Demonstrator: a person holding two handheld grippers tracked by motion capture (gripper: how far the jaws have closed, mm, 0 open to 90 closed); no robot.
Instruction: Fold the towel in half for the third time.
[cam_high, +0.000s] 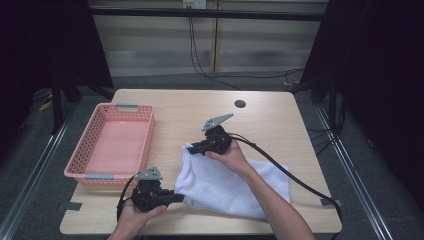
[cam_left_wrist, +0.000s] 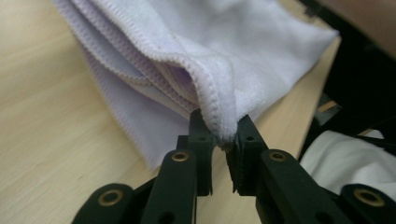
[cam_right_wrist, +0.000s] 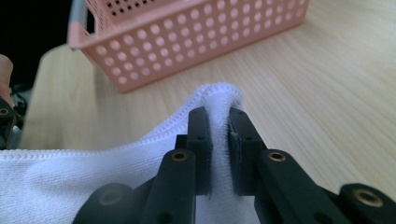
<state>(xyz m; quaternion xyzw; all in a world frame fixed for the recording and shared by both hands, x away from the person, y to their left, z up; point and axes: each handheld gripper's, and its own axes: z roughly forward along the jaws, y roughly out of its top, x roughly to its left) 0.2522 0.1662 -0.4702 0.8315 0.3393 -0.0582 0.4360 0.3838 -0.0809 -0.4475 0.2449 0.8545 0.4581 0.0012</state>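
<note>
A white towel (cam_high: 225, 182) lies folded on the wooden table (cam_high: 280, 120), its left edge lifted off the surface. My left gripper (cam_high: 181, 197) is shut on the towel's near left corner; in the left gripper view the stitched hem (cam_left_wrist: 219, 109) is pinched between the fingertips (cam_left_wrist: 198, 123). My right gripper (cam_high: 189, 148) is shut on the far left corner; in the right gripper view the towel (cam_right_wrist: 219, 100) bulges up between the two black jaws. A hand holds each gripper.
A pink perforated basket (cam_high: 90, 142) stands at the table's left, with nothing in it, and appears close ahead in the right gripper view as basket (cam_right_wrist: 187, 42). A dark round hole (cam_high: 240, 104) sits near the table's far edge. Black cables trail from both grippers.
</note>
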